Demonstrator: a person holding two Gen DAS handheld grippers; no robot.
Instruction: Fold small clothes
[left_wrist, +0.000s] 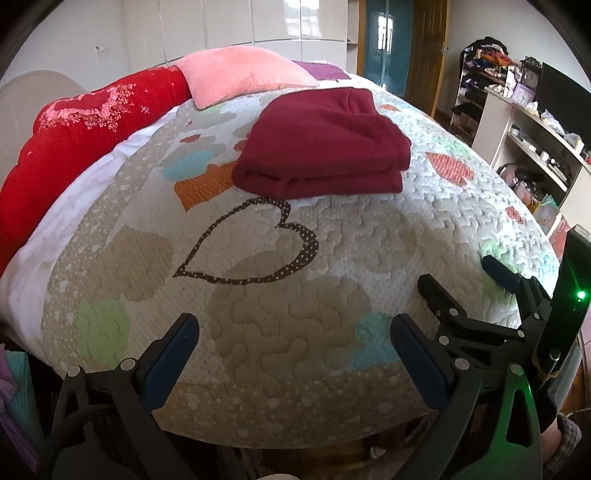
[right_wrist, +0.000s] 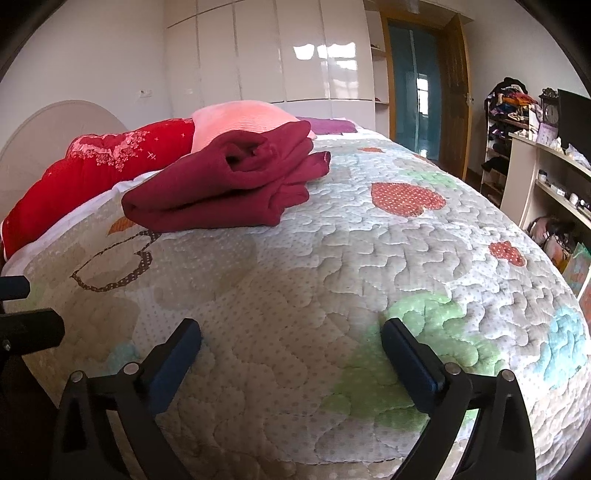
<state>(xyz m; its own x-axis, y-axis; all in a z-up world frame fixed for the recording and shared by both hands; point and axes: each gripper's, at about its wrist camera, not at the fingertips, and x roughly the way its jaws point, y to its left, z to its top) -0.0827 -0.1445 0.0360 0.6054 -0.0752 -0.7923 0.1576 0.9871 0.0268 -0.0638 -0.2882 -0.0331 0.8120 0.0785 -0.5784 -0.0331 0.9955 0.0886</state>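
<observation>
A dark red garment (left_wrist: 325, 147) lies folded into a thick rectangular stack on the quilted bedspread (left_wrist: 277, 295), toward the head of the bed. From the right wrist view the same garment (right_wrist: 229, 184) shows its layered edges and a rolled opening on top. My left gripper (left_wrist: 293, 332) hovers open over the near part of the bed, well short of the garment, with nothing between its fingers. The right gripper (left_wrist: 484, 273) shows at the right edge of the left wrist view, jaws apart. In its own view the right gripper (right_wrist: 291, 338) is open and empty above the bedspread (right_wrist: 369, 258).
A pink pillow (left_wrist: 240, 75) and a red quilt (left_wrist: 85, 129) lie behind the garment by the headboard. White wardrobes (right_wrist: 277, 55) line the back wall beside a doorway (right_wrist: 417, 85). Cluttered shelves and a desk (left_wrist: 535, 129) stand along the right side of the bed.
</observation>
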